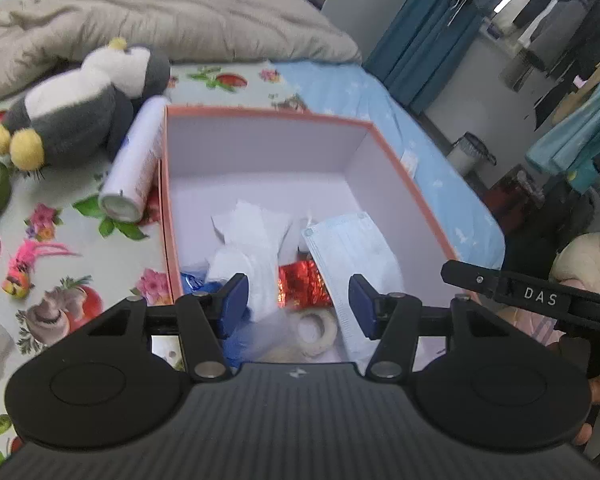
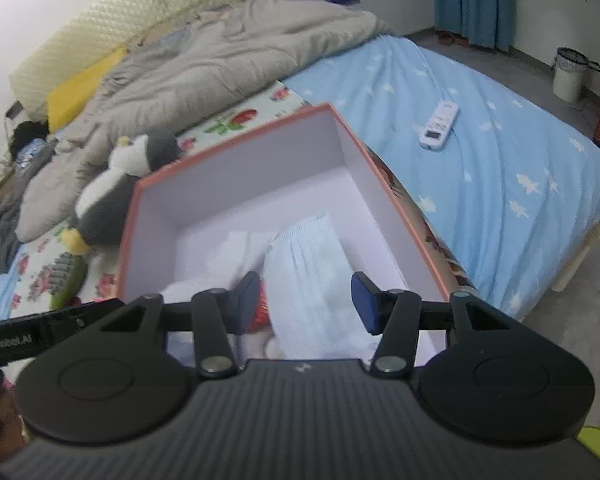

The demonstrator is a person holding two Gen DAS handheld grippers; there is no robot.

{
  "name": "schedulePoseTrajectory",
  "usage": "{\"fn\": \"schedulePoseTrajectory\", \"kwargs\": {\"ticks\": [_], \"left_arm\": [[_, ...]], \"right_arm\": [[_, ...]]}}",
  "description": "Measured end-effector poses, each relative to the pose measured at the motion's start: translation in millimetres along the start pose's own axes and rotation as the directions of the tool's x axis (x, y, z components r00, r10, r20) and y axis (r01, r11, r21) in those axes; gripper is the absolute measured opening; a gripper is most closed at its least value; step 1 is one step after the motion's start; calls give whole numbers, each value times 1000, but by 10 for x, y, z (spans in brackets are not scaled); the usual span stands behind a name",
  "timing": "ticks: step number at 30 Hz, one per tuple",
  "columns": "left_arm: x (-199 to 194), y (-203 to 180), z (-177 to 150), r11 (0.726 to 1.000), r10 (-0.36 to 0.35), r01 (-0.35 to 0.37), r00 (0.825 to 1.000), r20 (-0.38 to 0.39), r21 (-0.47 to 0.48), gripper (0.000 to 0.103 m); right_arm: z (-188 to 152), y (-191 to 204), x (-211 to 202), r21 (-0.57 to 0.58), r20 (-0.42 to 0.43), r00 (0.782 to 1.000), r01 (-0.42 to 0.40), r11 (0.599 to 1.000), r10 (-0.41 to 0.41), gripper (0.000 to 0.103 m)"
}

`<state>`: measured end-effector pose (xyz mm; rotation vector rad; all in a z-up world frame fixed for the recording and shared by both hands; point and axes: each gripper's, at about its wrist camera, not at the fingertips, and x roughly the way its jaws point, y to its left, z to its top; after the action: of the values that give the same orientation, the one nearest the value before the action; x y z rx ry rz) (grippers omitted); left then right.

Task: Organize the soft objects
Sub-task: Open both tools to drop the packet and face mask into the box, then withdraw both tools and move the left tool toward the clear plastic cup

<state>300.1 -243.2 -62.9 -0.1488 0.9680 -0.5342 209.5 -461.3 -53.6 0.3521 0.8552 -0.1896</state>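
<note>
1. Bedroom scene: a bed [image 2: 480,168] with a star-print blue sheet, a rumpled grey quilt [image 2: 220,52] and a fruit-patterned cloth [image 1: 112,268] carries everything.
2. At the centre sits an open box [image 1: 260,114] with an orange rim and pale inner walls.
3. Its near end, toward 6 o'clock, holds a blue face mask [image 1: 356,248], crumpled white tissue [image 1: 256,236], a red foil wrapper [image 1: 302,282], a pale tape ring [image 1: 320,330] and something blue [image 1: 240,344]; the far half is bare.
4. Left gripper [image 1: 298,306] and right gripper [image 2: 305,302] both hang over that pile, jaws released and gripping nothing.
5. Judged from this, part of the sorting is done.
6. Still outside, at 10 o'clock of the box, lies a plush penguin [image 1: 84,104].
7. A white cylinder [image 1: 138,160] lies touching the box's left wall.
8. At 8 o'clock lies a pink feathered toy [image 1: 28,266].
9. A remote [image 2: 440,124] rests on the sheet at 2 o'clock, well apart.
</note>
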Motion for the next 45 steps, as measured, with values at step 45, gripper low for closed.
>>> {"fn": "schedulePoseTrajectory", "kwargs": {"ticks": [45], "left_arm": [[-2268,671,-1560,972,234,-227,908,347,-62,61]], "right_arm": [[-957,1545,-1246,-394,108,906,-338,855,408,54]]}}
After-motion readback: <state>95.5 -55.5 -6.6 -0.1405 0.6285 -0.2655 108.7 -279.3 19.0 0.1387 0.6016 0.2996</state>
